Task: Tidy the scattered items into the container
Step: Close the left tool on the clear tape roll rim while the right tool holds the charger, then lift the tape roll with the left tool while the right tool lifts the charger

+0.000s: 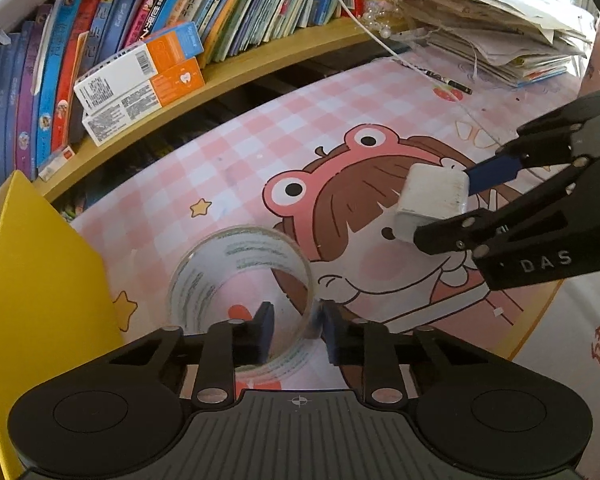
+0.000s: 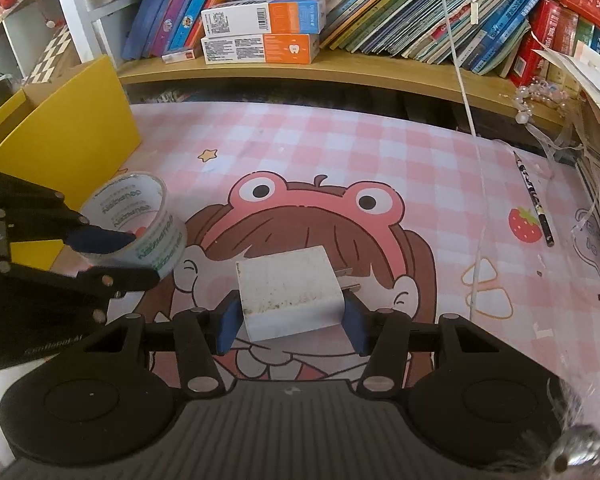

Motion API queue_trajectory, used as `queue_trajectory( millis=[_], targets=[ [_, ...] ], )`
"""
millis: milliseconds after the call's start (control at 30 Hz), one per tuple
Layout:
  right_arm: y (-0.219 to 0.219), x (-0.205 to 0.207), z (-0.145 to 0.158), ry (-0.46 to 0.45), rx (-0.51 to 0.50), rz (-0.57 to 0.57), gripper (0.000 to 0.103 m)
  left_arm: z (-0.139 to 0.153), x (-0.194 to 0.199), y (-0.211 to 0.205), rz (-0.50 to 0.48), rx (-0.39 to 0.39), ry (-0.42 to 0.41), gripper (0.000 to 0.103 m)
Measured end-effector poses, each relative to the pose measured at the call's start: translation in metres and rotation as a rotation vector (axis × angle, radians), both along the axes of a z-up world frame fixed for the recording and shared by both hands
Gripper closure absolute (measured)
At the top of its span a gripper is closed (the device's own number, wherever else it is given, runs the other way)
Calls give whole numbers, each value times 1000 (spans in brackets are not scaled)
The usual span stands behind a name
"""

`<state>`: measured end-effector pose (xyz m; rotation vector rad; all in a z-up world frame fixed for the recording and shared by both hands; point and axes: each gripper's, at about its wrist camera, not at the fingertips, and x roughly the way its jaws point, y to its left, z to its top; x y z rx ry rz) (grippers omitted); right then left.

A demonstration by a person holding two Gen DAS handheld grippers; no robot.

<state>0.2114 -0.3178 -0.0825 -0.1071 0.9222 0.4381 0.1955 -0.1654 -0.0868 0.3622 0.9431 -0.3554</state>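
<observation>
Pink checked surface (image 2: 380, 152) lies below a crowded bookshelf. One wall of the clear tape roll (image 1: 240, 276) is clamped by the left tool (image 1: 296, 330); this thin hold may slip. A scuffed white charger block (image 2: 290, 292), held clamped in the right tool (image 2: 292, 320), could be knocked near the yellow container (image 2: 68, 128).

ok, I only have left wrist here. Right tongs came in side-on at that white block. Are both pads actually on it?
Observer: Yes. In the right wrist view, the right tongs have a blue pad against each side of the white charger.
Operator: Charger? Just looks like a block to me.
Observer: Two metal prongs stick out of its right face.
Operator: And my tape grip, seen from that side?
Observer: The upper finger of the left tongs reaches inside the tape roll. The lower one runs outside its wall. I can't tell if they're pinching.
</observation>
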Motion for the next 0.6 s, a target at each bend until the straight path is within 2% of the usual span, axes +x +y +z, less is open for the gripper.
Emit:
queue_trajectory(
  millis=[67, 167, 600],
  targets=[
    [0, -2, 1, 1, 0, 0, 53, 0, -1, 0, 3, -3, 0, 93],
    [0, -6, 2, 0, 2, 1, 53, 2, -3, 2, 2, -19, 6, 97],
    [1, -29, 16, -19, 14, -2, 53, 46, -37, 1, -47, -86, -85, 98]
  ],
)
